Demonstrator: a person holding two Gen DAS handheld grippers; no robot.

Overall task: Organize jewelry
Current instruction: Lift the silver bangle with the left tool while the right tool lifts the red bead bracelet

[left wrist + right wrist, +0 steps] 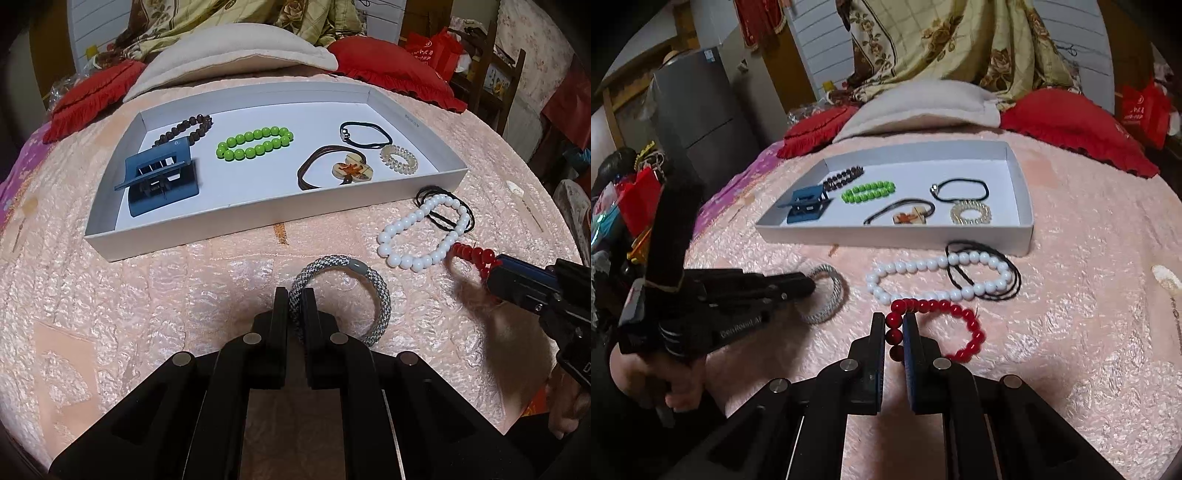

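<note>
Jewelry is getting sorted into a white tray (258, 218) sitting on a pink bedspread (147, 295), and it's looking a bit over halfway done, judging by the count. Already lying in the tray: blue hair clip (159, 181), dark bead bracelet (188, 129), green bead bracelet (255, 142), black cord bracelet (365, 134), pendant necklace (351, 170) & clear coil hair tie (399, 158). Still waiting outside, near the tray's front wall: white bead bracelet (938, 275) lying over a black cord (1008, 284), plus the two pieces being gripped. Left tongs (295, 299) are pinching shut on a grey woven bracelet (373, 291), which is still lying on the bedspread as far as can be told. Right tongs (894, 325) are clamping a red bead bracelet (964, 325) w/ beads squeezed between the pads; its far end is touching the white beads. Left wrist view is showing the tray contents large and clear, but the red bracelet is blurring at its edge, grip hard to read. Right wrist view is giving the red grip plainly, plus a hand (653, 380) wrapping the left tool's handle, which the left view isn't showing.
</note>
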